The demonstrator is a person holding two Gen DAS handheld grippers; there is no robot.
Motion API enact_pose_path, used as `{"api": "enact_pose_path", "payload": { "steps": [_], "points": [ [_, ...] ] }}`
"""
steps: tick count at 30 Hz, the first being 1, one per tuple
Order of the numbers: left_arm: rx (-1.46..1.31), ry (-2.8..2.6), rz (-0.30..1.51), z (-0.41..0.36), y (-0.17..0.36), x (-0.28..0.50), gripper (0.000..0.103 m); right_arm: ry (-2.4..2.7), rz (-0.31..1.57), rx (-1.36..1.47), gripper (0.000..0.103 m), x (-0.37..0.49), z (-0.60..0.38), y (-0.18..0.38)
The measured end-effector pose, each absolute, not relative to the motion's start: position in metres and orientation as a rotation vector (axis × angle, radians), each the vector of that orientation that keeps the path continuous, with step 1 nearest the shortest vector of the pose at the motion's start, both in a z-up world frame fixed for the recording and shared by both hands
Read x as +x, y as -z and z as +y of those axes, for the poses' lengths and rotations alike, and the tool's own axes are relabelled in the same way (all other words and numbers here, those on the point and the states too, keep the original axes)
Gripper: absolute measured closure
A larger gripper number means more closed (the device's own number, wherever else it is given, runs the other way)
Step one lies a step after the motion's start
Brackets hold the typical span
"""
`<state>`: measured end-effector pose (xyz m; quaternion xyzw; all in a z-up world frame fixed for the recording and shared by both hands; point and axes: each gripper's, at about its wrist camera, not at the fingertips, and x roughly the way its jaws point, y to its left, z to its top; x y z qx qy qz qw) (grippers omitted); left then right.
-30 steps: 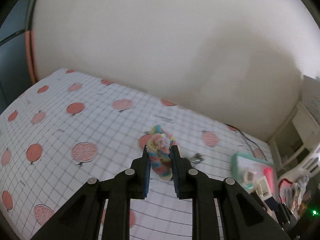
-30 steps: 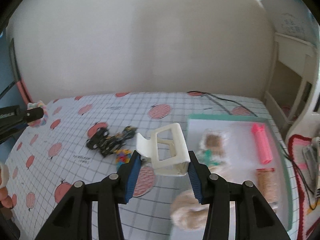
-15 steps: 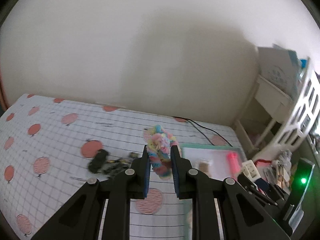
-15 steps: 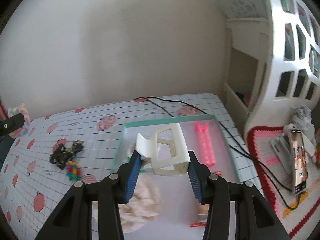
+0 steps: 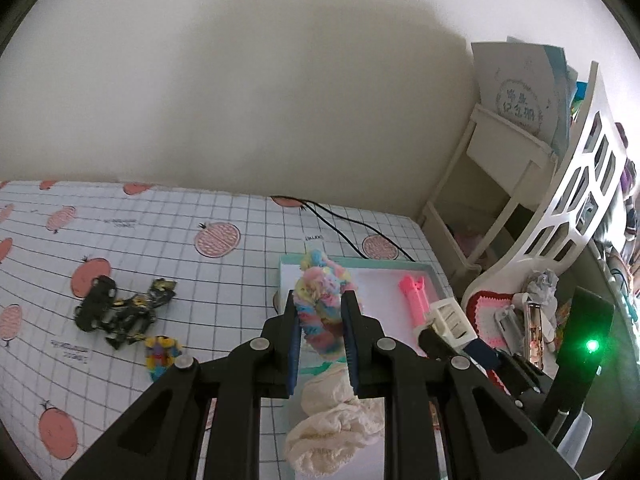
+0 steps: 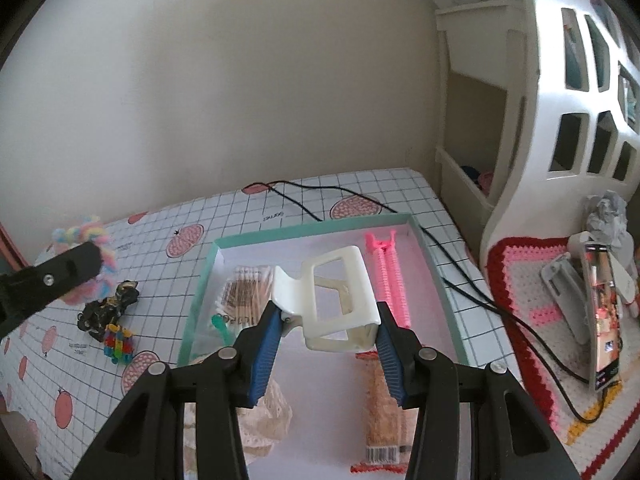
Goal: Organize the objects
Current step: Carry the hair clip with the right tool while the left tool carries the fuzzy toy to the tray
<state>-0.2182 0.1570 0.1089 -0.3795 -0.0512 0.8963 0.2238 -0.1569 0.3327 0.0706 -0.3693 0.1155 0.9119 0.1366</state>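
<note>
Below, a grid-and-peach sheet (image 6: 304,200) meets a beige wall. Left gripper (image 5: 320,312) pinches a pastel scrunchie (image 5: 320,300); right gripper (image 6: 324,320) clamps a white claw clip (image 6: 332,304), both now swung above the teal-rimmed tray (image 6: 200,280).

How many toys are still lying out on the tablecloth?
2: a black toy vehicle left of the teal tray, and a multicoloured block toy just in front of it. Others may be hidden.
</note>
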Motion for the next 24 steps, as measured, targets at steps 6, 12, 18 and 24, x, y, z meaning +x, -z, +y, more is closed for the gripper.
{"api": "enact_pose_path", "payload": {
  "steps": [6,12,18,24],
  "points": [
    [-1.067,-2.464,-0.073,0.179,-0.096,-0.248,0.083,-2.616,0.33,-1.105,0.054,-0.171,0.341,-0.058],
    [-1.126,-2.461,-0.017,0.197,-0.075,-0.284,0.083,-2.593,0.382,-1.124,0.054,-0.185,0.36,-0.053],
    [-1.172,-2.46,0.052,0.208,-0.054,-0.308,0.083,-2.602,0.35,-1.144,0.054,-0.197,0.359,-0.048],
    [-1.217,-2.452,0.088,0.215,-0.033,-0.319,0.083,-2.603,0.35,-1.155,0.054,-0.205,0.358,-0.043]
  ]
}}
